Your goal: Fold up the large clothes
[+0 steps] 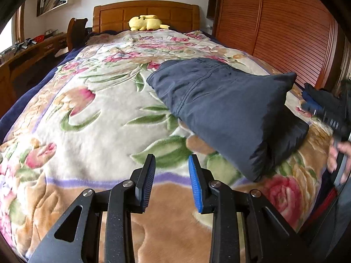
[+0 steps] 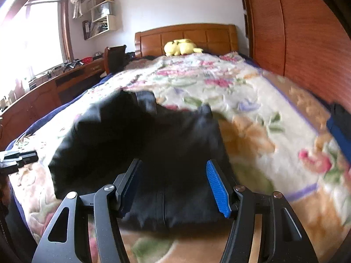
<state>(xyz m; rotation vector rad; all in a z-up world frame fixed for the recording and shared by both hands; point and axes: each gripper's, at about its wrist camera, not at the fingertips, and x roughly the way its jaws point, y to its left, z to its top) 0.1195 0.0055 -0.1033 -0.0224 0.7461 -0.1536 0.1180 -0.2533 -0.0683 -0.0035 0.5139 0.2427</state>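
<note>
A dark navy garment [image 1: 228,107] lies folded into a thick rectangle on the right half of the floral bed blanket [image 1: 98,109]. My left gripper [image 1: 172,166] is open and empty, above the blanket to the left of the garment's near corner. My right gripper [image 2: 173,175] is open, its jaws wide apart over the near end of the same garment [image 2: 153,153], which looks black and blurred in the right wrist view. The right gripper also shows at the right edge of the left wrist view [image 1: 324,109], held by a hand.
A yellow plush toy [image 1: 147,23] lies at the wooden headboard [image 1: 144,11]. A slatted wooden wardrobe [image 1: 285,32] runs along the bed's right side. A desk [image 2: 43,87] and a chair [image 2: 114,59] stand to the left under a window.
</note>
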